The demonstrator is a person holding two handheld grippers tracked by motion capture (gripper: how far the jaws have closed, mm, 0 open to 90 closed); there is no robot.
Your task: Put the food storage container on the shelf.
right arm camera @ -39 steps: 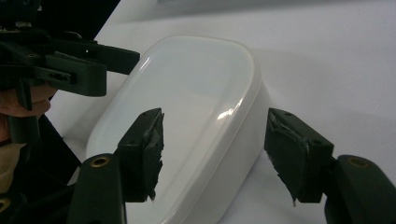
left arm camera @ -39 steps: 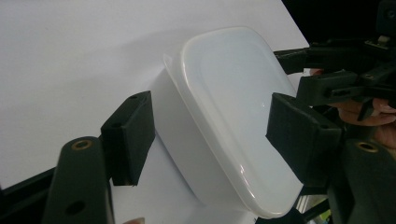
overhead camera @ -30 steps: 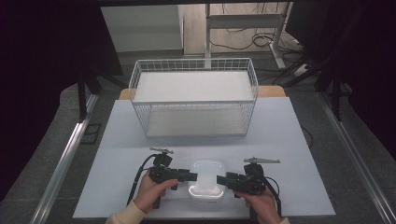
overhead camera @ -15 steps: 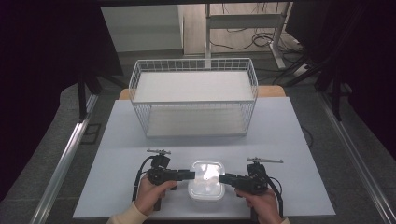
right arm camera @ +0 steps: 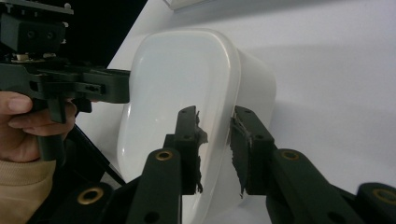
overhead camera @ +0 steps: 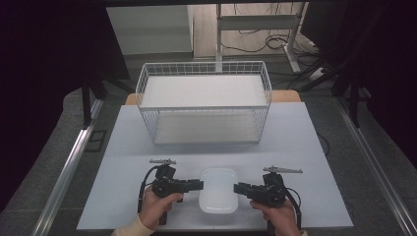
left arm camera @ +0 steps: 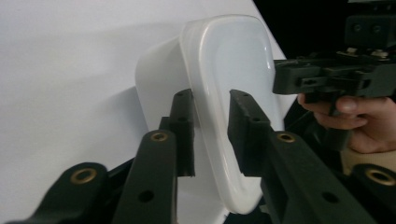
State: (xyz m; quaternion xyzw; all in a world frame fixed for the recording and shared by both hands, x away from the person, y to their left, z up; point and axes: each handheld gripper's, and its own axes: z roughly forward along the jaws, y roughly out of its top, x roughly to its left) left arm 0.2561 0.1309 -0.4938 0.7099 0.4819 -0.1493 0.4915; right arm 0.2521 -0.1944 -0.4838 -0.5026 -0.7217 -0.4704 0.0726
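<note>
Two hand-held grippers are on this one: the left hand-held gripper [overhead camera: 199, 185] and right hand-held gripper [overhead camera: 237, 188] have just been closing, each now pinching an opposite rim of the white tub [overhead camera: 218, 190] between them. It sits near the worktop's [overhead camera: 314, 147] front edge — long axis pointing away toward the wire basket [overhead camera: 204, 105] straight ahead.

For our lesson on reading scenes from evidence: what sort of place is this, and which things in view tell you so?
Probably a lab or workshop set up for recording. A plain white table bears just a wire basket and a white container, a metal-framed workbench stands behind with loose cables on the floor, and dark screens surround it.
</note>
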